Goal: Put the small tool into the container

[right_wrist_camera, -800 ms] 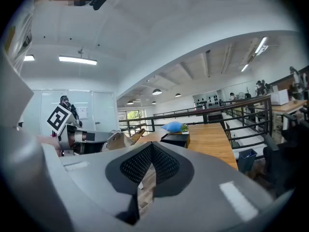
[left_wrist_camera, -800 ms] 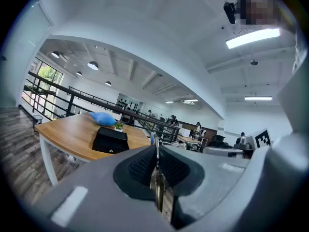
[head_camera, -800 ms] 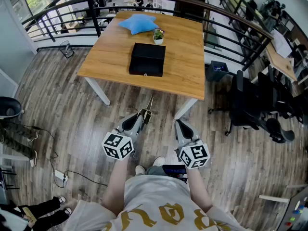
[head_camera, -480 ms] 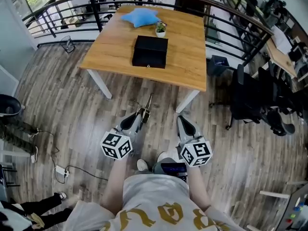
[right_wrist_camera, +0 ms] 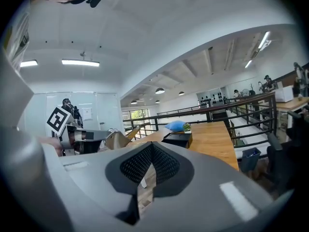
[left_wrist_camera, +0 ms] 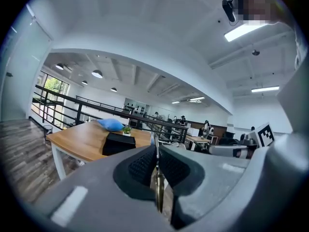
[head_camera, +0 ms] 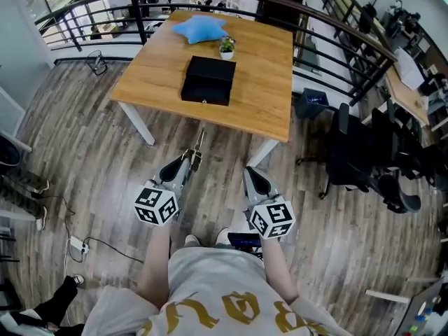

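My left gripper (head_camera: pixel 186 161) is shut on a thin metal tool (head_camera: pixel 198 144) that sticks out forward past its tips; in the left gripper view the same tool (left_wrist_camera: pixel 156 168) runs up between the closed pads. My right gripper (head_camera: pixel 250 178) is shut with nothing in it, its pads (right_wrist_camera: pixel 166 164) pressed together at the tips. A black box (head_camera: pixel 208 80), the container, rests on the wooden table (head_camera: pixel 154 68) ahead, a good way beyond both grippers, and shows as the black box (left_wrist_camera: pixel 119 142) and the black box (right_wrist_camera: pixel 178 138) in the two gripper views. Both grippers hang over the wooden floor.
A blue star-shaped cushion (head_camera: pixel 201 29) and a small potted plant (head_camera: pixel 226 47) sit behind the box. A dark railing (head_camera: pixel 329 26) curves round the table. Black office chairs (head_camera: pixel 364 152) stand at the right. Cables and a power strip (head_camera: pixel 75 244) lie on the floor at the left.
The view has shifted: the table and box now sit slightly further left, and both grippers appear lower and further left in the picture. The tool stays held in the left gripper.
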